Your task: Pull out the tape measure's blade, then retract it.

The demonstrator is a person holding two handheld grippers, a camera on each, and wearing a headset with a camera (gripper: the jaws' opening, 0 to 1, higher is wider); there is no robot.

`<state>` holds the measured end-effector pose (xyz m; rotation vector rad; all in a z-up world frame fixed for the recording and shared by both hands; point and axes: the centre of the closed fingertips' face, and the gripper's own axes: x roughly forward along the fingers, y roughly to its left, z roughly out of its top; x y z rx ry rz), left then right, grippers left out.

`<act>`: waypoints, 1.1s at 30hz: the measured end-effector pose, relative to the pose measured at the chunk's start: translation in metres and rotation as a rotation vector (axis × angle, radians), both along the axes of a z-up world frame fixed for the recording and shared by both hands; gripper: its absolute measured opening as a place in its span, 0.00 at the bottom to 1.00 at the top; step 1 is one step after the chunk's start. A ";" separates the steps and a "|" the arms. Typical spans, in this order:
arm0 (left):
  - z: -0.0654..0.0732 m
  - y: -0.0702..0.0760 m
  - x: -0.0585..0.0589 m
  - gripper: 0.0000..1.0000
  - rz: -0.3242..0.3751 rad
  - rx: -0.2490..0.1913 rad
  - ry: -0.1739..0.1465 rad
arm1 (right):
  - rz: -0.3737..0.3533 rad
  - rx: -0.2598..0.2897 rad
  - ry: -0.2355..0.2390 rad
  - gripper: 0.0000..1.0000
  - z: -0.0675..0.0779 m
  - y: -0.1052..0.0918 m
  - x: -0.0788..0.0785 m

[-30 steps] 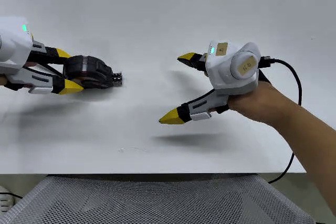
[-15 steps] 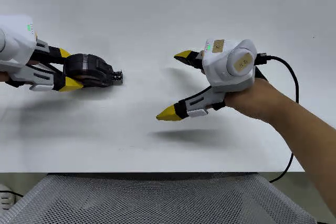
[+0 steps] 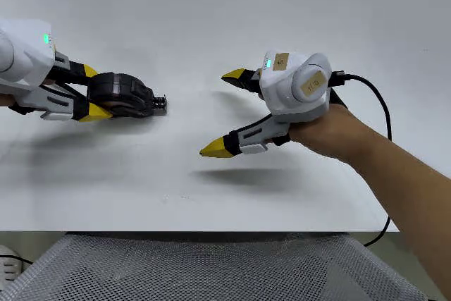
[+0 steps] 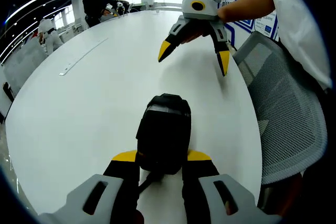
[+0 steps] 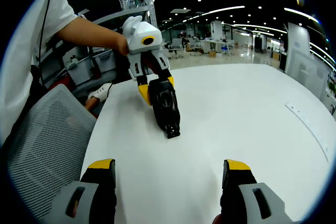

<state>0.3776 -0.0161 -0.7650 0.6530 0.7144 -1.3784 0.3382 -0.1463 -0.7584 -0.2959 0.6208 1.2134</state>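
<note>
Head view: the left gripper (image 3: 91, 91) grasps the tape measure (image 3: 127, 94), and the right gripper (image 3: 222, 112) hangs spread open across from it.

The black tape measure lies on the white table (image 3: 211, 19) at the left side, pinched between the left gripper's yellow-tipped jaws, which close on the rear part of its case. Its front end, with the small hook (image 3: 159, 103) of the blade at the mouth of the case, points toward the right gripper; the blade is not drawn out. The right gripper is held in a hand (image 3: 331, 132) above the table near the middle, well apart from the tape measure. Its jaws are wide apart with nothing between them, and its tips face the hook. In the right gripper view the tape measure lies ahead, between the two spread jaws' lines. A black cable (image 3: 377, 103) runs from the back of the right gripper, and a grey mesh chair (image 3: 211, 269) stands at the table's near edge.
</note>
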 end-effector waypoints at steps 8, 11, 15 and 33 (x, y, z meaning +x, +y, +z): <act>0.001 0.000 -0.001 0.25 -0.009 0.007 0.014 | 0.013 0.003 -0.023 0.75 -0.003 0.011 0.007; 0.001 0.000 -0.001 0.25 0.000 0.006 0.021 | 0.013 0.007 -0.022 0.73 -0.004 0.015 0.009; 0.001 0.000 0.000 0.25 0.002 0.007 0.021 | 0.023 0.020 -0.030 0.70 -0.005 0.024 0.010; 0.000 0.001 0.001 0.26 0.012 0.015 0.044 | 0.067 0.039 -0.064 0.45 -0.020 0.049 0.026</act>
